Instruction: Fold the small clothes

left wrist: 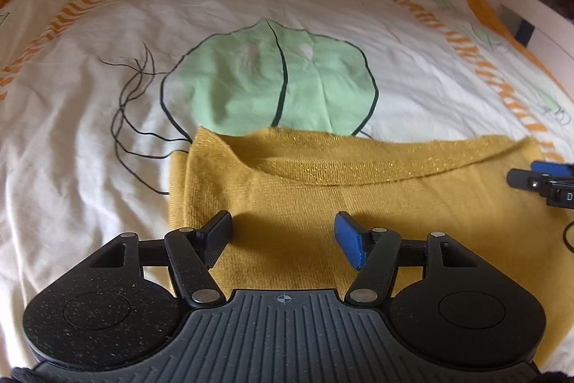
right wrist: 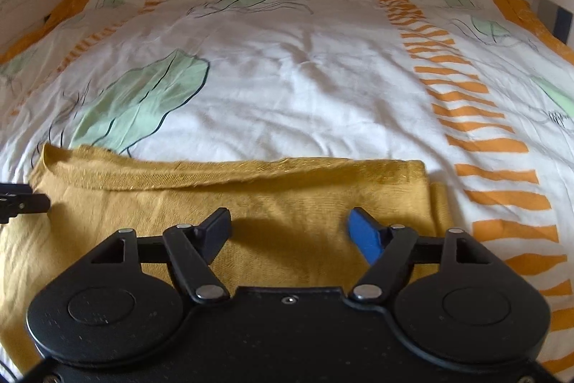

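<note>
Our yellow top lies partly folded on the bed, our left gripper and right gripper spread wide above it, holding nothing, more folds left.

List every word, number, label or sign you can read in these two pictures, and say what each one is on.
"D": a lone white letter on the right claw, cut off by the edge of the left camera's picture; the rest is out of view.
Nothing else: the yellow jumper and bedcover carry only patterns, no readable text.
</note>
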The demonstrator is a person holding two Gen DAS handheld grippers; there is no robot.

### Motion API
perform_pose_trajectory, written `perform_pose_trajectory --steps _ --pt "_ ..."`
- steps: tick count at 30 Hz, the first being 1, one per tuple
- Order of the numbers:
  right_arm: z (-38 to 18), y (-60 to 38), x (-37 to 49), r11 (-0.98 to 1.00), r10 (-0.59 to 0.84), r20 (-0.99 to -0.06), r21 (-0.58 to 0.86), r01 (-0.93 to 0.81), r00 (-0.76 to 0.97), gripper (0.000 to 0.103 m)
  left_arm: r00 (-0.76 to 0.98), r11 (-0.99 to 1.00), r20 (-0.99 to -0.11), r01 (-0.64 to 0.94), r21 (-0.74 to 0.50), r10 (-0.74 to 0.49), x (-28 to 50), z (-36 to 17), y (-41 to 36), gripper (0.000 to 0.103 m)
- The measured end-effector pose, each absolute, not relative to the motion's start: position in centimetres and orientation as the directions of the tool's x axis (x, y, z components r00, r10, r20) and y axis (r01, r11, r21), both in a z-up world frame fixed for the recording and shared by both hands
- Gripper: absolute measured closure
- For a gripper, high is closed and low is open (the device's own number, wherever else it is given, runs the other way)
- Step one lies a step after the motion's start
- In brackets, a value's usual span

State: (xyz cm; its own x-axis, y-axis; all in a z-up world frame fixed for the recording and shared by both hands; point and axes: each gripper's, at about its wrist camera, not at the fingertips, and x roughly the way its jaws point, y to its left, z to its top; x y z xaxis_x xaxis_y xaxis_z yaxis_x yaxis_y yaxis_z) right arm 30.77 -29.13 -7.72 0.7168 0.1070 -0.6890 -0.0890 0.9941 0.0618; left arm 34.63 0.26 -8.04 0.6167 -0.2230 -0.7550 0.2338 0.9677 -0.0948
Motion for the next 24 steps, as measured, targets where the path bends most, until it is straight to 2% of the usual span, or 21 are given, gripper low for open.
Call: perform_pose_trajectory --steps 6,12,18,20,22,24 --pt "-8.4 -27.6 34.6 0.996 0.090 -0.701 0.047 -0.080 0.707 0.026 0.631 0.974 -0.745 0.193 -0.118 -0.215 38.4 -8.4 -0.6 0.038" --pt "-7.9 -28.6 36.8 0.993 0.093 -0.690 0.115 -0.019 0.718 0.026 0.663 0.969 -0.718 0.050 -0.241 -0.213 40.9 -7.0 1.0 0.038" --pt "-6.3 -31.6 34.0 0.973 0.160 -0.651 0.232 -0.006 0.742 0.025 0.689 0.966 -0.684 0.100 -0.237 -0.239 38.0 -4.2 0.9 0.038" --pt "-6.0 -32.9 32.5 0.962 0.181 -0.646 0.274 0.005 0.742 0.021 0.685 0.963 -0.684 0.109 -0.246 -0.252 36.6 -3.5 0.8 0.038" --pt "-5.8 -34.3 30.9 0.949 0.196 -0.637 0.314 0.019 0.746 0.013 0.685 0.959 -0.677 0.128 -0.253 -0.270 35.0 -2.9 0.6 0.034" --pt "-5.6 -35.4 29.1 0.943 0.198 -0.633 0.332 0.031 0.748 0.012 0.683 0.958 -0.675 0.152 -0.245 -0.281 33.4 -2.5 0.1 0.024"
